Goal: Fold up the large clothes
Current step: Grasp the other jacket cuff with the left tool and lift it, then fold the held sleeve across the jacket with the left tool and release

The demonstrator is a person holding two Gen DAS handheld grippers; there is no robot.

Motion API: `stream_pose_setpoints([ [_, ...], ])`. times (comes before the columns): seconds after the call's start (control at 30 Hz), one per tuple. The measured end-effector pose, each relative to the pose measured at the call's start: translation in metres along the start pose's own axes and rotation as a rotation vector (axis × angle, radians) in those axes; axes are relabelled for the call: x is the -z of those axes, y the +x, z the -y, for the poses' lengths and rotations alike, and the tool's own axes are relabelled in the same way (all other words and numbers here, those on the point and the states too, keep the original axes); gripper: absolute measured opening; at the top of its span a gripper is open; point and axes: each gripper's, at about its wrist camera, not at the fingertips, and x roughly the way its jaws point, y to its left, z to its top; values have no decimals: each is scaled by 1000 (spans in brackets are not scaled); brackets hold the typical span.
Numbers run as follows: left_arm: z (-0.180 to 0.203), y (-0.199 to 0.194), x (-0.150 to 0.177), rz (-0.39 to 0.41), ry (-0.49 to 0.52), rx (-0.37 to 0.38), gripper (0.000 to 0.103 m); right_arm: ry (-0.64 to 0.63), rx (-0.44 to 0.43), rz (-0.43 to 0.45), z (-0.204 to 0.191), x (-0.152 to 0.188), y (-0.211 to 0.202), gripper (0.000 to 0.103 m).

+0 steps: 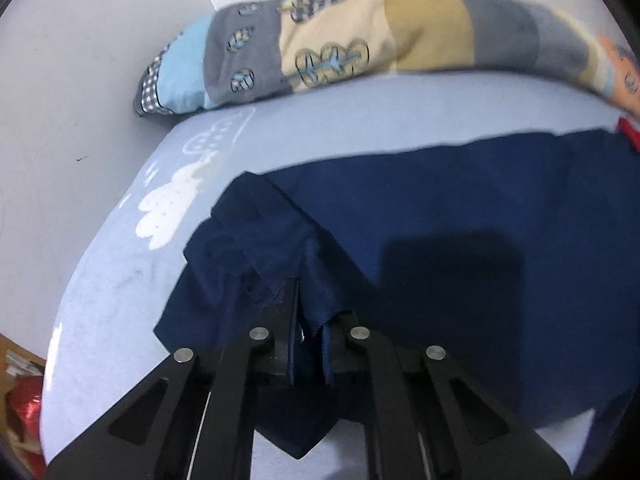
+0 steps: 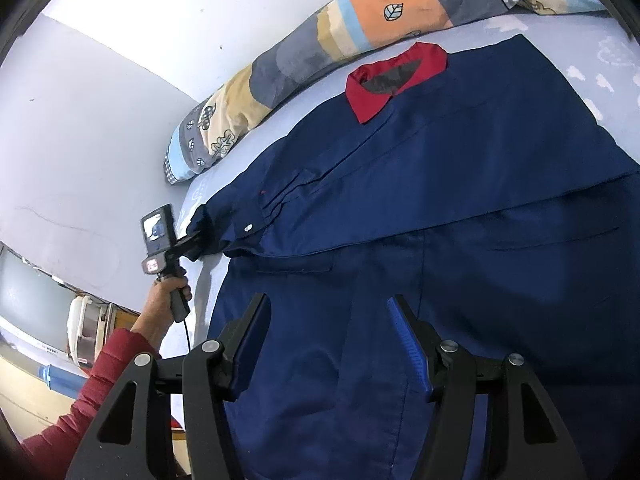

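Left wrist view: the left gripper is closed tight on a bunched fold of a dark blue jacket, with cloth pinched between its black fingers. The jacket lies spread on a bed with a pale blue sheet printed with white clouds. Its upper edge runs across the picture from left to right, and a scrap of red collar shows at the far right. Beyond it, along the white wall, lies a long patchwork pillow in blue, grey, cream and tan with leaf prints. No writing can be read here.

Right wrist view: the right gripper hangs over the jacket's lower front with its fingers partly apart, holding nothing. The jacket lies flat, its long axis running from the bottom of the picture up to the red collar at the top, near the pillow. One sleeve stretches to the left, where the other gripper grips its cuff end at the bed's edge. A hand in a red sleeve holds that gripper's handle, which carries a small lit screen; whatever it displays is too small to read. A cable hangs from the handle.
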Motion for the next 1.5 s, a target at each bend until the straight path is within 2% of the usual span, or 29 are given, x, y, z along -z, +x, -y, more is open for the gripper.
stream_pose_setpoints([
  [0.07, -8, -13, -2, 33, -42, 60, 7, 3, -1, -3, -1, 1, 1, 63],
  [0.2, -22, -37, -10, 85, -96, 118, 4, 2, 3, 8, -2, 2, 1, 63],
  [0.33, -41, -58, -18, 85, -162, 193, 4, 2, 12, 24, -2, 2, -3, 63],
  [0.63, -53, -129, -55, 120, -217, 284, 4, 3, 21, 79, -1, 0, -20, 63],
  [0.93, -20, -258, -112, 199, -184, 368, 4, 10, 61, 169, 19, -7, -56, 63],
  [1.1, 28, -339, -147, 261, -119, 413, 4, 13, 75, 224, 32, -8, -80, 63],
  [1.27, 108, -404, -175, 289, -33, 489, 4, 38, 79, 283, 53, -9, -109, 63],
  [1.4, 181, -434, -182, 285, 45, 554, 4, 84, 56, 312, 68, -10, -127, 63],
  [1.5, 241, -437, -178, 256, 94, 609, 4, 110, 41, 337, 79, -10, -141, 63],
])
